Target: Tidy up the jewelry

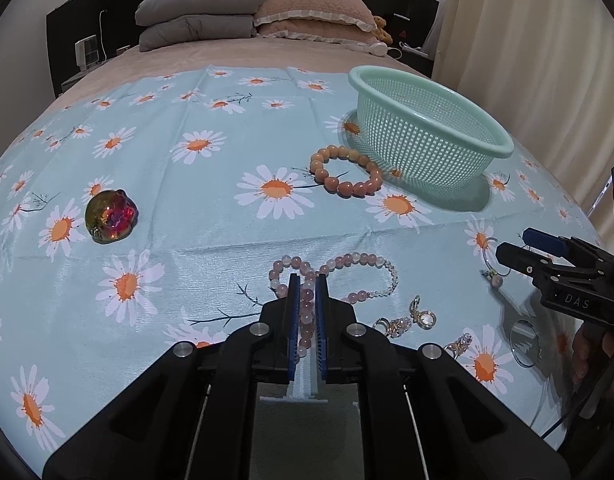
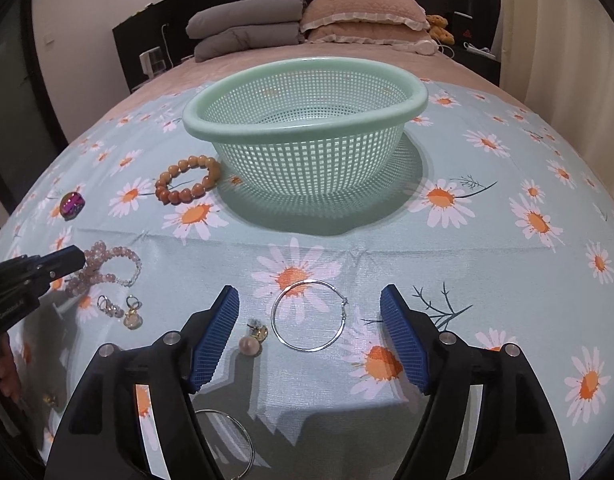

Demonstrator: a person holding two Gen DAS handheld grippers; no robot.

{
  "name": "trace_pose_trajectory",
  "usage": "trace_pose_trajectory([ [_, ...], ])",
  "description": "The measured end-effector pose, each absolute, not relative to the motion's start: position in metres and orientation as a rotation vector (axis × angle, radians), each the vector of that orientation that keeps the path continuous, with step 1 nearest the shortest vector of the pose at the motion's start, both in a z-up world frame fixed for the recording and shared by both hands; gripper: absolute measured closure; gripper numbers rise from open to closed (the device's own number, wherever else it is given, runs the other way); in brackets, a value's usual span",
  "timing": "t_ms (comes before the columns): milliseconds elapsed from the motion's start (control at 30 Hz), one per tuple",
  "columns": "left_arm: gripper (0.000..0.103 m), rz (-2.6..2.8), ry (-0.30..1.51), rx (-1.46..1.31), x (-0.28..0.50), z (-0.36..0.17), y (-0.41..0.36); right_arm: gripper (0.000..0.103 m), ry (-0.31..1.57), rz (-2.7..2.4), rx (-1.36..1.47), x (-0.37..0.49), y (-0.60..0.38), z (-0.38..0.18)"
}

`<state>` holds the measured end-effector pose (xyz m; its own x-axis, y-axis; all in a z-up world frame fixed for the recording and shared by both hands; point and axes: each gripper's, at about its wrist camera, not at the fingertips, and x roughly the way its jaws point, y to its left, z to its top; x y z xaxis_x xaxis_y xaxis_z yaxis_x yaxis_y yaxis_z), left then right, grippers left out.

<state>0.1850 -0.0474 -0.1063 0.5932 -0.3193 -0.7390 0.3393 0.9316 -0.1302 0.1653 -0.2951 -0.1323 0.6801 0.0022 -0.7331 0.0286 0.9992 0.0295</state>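
Note:
A pink bead bracelet point(image 1: 359, 258) lies twisted on the daisy cloth. One strand of it runs between the blue pads of my left gripper point(image 1: 307, 280), which stands only slightly open, and the pads do not seem to press the beads. My right gripper point(image 2: 310, 292) is wide open low over a silver hoop earring point(image 2: 309, 316), with nothing held. A pearl earring point(image 2: 251, 344) lies by its left finger. The mint green basket point(image 2: 307, 126) stands behind, and I see nothing inside it. The left wrist view shows the right gripper point(image 1: 519, 248) at the right edge.
An orange bead bracelet point(image 1: 331, 182) lies left of the basket point(image 1: 503, 144). An iridescent round piece point(image 1: 111, 216) sits far left. Small crystal earrings point(image 1: 403, 322) and a second hoop point(image 1: 525, 344) lie between the grippers. Pillows are stacked at the bed's head, a curtain hangs right.

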Motion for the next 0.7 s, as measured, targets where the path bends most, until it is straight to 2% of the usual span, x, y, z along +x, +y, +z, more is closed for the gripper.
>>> trace_pose_trajectory([
  [33, 0.078, -0.387, 0.863, 0.018, 0.187, -0.108, -0.047, 0.025, 0.829, -0.026, 0.033, 0.166, -0.294, -0.135],
  [100, 0.037, -0.388, 0.871, -0.004, 0.189, -0.112, -0.046, 0.024, 0.856, -0.019, 0.036, 0.168, -0.292, -0.142],
  [133, 0.034, -0.376, 0.865, -0.008, 0.189, -0.114, -0.045, 0.024, 0.877, -0.014, 0.038, 0.169, -0.291, -0.148],
  [267, 0.033, -0.365, 0.877, 0.006, 0.191, -0.121, -0.046, 0.023, 0.876, -0.034, 0.005, 0.169, -0.285, -0.154],
  [333, 0.033, -0.36, 0.873, 0.028, 0.192, -0.121, -0.049, 0.028, 0.878, -0.036, 0.021, 0.17, -0.288, -0.154],
  [367, 0.036, -0.357, 0.869, 0.038, 0.192, -0.122, -0.05, 0.031, 0.875, -0.04, 0.028, 0.17, -0.29, -0.154],
  [400, 0.045, -0.347, 0.865, 0.056, 0.192, -0.123, -0.052, 0.04, 0.872, -0.045, 0.035, 0.17, -0.292, -0.153],
  [433, 0.05, -0.34, 0.862, 0.073, 0.192, -0.123, -0.053, 0.053, 0.871, -0.054, 0.041, 0.17, -0.294, -0.153],
  [467, 0.058, -0.336, 0.863, 0.081, 0.192, -0.124, -0.053, 0.058, 0.873, -0.061, 0.041, 0.171, -0.296, -0.152],
  [500, 0.077, -0.336, 0.865, 0.087, 0.192, -0.124, -0.053, 0.068, 0.877, -0.062, 0.034, 0.172, -0.296, -0.153],
  [533, 0.086, -0.342, 0.872, 0.09, 0.193, -0.124, -0.054, 0.071, 0.882, -0.057, 0.02, 0.173, -0.294, -0.153],
  [567, 0.091, -0.354, 0.88, 0.082, 0.194, -0.124, -0.053, 0.075, 0.884, -0.043, 0.004, 0.173, -0.29, -0.153],
  [600, 0.091, -0.353, 0.88, 0.085, 0.194, -0.124, -0.053, 0.091, 0.882, -0.029, -0.001, 0.173, -0.287, -0.152],
  [700, 0.091, -0.37, 0.884, 0.051, 0.193, -0.123, -0.049, 0.091, 0.859, -0.021, 0.033, 0.17, -0.291, -0.152],
])
